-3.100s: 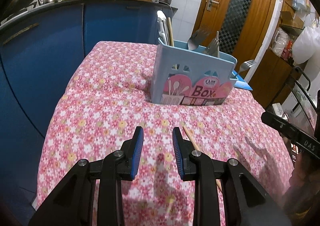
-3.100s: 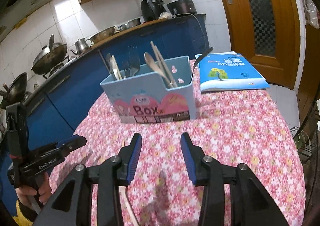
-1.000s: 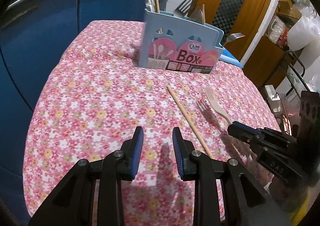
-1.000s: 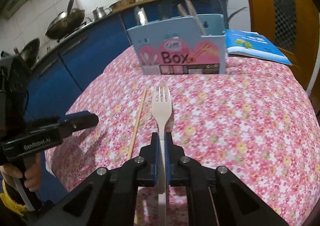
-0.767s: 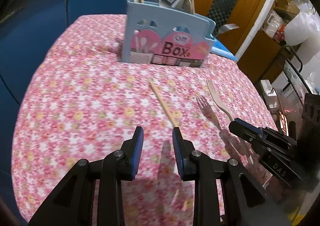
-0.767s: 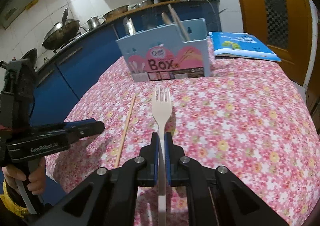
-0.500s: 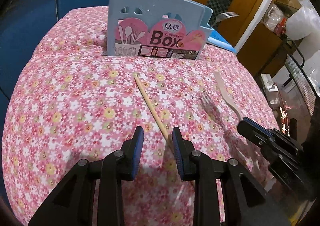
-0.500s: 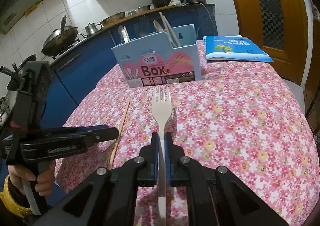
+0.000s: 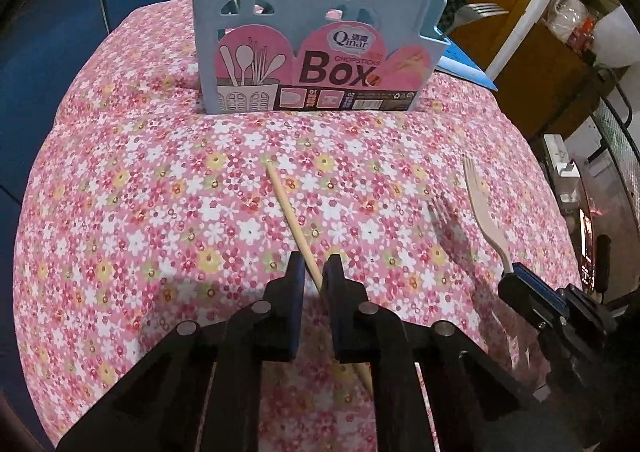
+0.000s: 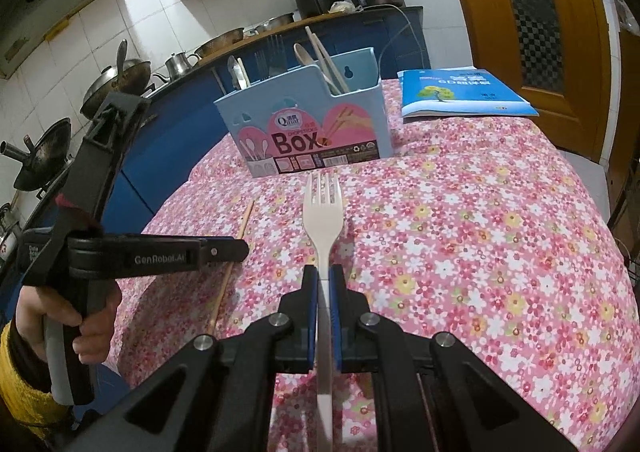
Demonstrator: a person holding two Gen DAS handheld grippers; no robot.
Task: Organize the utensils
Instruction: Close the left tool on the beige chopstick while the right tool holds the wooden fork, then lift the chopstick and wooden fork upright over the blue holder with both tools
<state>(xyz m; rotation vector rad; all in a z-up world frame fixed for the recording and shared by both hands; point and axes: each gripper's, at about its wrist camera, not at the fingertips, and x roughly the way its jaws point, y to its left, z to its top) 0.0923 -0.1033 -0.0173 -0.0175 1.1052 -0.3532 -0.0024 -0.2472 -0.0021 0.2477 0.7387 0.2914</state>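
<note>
Here the floral tablecloth (image 9: 120, 211) covers the table, with the blue utensil box (image 9: 312, 47) at its far side. The left gripper (image 9: 313, 272) is closing, the chopstick (image 9: 288, 207) lying on the cloth between its jaws. The right gripper (image 10: 324, 280) is clenched on the pale fork (image 10: 323, 211), held above the cloth.

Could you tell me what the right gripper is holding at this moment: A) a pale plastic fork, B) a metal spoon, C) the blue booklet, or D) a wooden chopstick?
A: in the right wrist view the right gripper has its jaws shut on the handle of the pale fork, tines pointing toward the utensil box.
</note>
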